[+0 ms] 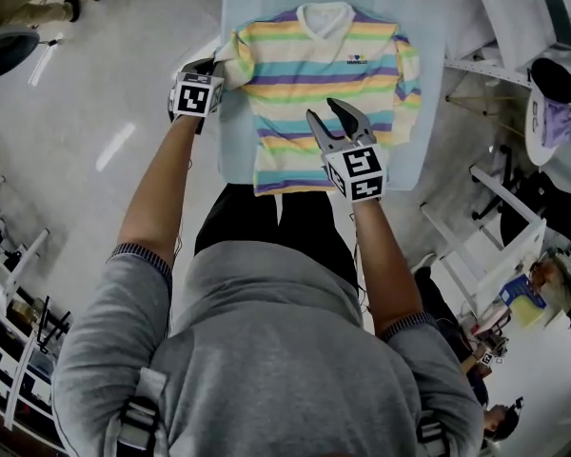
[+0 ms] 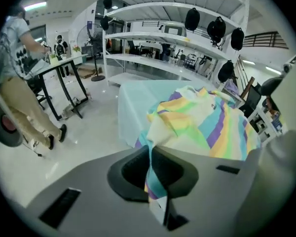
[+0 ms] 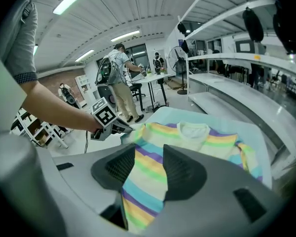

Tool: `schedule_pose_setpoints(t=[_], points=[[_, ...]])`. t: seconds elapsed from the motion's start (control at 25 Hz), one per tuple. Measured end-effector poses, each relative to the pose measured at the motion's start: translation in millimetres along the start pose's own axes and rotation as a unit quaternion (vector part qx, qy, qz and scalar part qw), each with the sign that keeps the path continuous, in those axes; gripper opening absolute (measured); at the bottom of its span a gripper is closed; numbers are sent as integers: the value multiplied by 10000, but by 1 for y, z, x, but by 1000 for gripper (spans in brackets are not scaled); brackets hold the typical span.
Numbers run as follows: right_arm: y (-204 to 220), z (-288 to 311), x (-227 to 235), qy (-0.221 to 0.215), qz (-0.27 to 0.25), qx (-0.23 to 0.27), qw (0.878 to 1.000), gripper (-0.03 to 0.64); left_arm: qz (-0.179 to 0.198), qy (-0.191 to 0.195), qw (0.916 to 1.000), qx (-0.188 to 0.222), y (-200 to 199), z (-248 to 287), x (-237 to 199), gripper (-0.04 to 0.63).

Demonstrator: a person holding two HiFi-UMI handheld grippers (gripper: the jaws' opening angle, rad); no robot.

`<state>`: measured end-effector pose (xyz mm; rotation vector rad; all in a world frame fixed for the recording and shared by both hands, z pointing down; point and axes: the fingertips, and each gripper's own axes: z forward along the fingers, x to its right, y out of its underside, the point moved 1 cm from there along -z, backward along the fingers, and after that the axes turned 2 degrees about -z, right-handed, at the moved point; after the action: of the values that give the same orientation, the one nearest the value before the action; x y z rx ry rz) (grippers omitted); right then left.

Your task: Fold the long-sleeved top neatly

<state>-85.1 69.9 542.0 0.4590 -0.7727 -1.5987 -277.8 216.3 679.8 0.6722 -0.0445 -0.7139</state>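
The left gripper (image 2: 150, 151) is clamped on the left edge of the top (image 1: 314, 74), which lies flat on the counter (image 1: 424, 27), while the right gripper (image 1: 324, 112) hangs half open over its hem, holding nothing, so a one-sided pull could drag it askew.

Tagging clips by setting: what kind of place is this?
Likely a lab or workshop hall: beyond the striped top, white shelving hung with dark bags and a work table with people.
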Motion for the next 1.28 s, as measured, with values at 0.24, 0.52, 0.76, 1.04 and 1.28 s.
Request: schedule_pose_setpoints(t=[0.24, 0.52, 0.76, 1.04, 1.28], points=[[-10, -4, 13, -230, -191, 56, 9995, 188, -266, -640, 9969, 367, -35, -41, -2, 26], [-10, -14, 36, -385, -310, 62, 9988, 187, 257, -1240, 9906, 526, -74, -65, 44, 26], [4, -24, 57, -326, -224, 41, 9992, 186, 568, -728, 9937, 635, -93, -33, 129, 28], [20, -30, 72, -232, -80, -14, 9997, 184, 533, 594, 9963, 323, -70, 17, 204, 78], [21, -23, 70, -241, -49, -25, 9997, 184, 289, 993, 9940, 352, -60, 5, 202, 219]])
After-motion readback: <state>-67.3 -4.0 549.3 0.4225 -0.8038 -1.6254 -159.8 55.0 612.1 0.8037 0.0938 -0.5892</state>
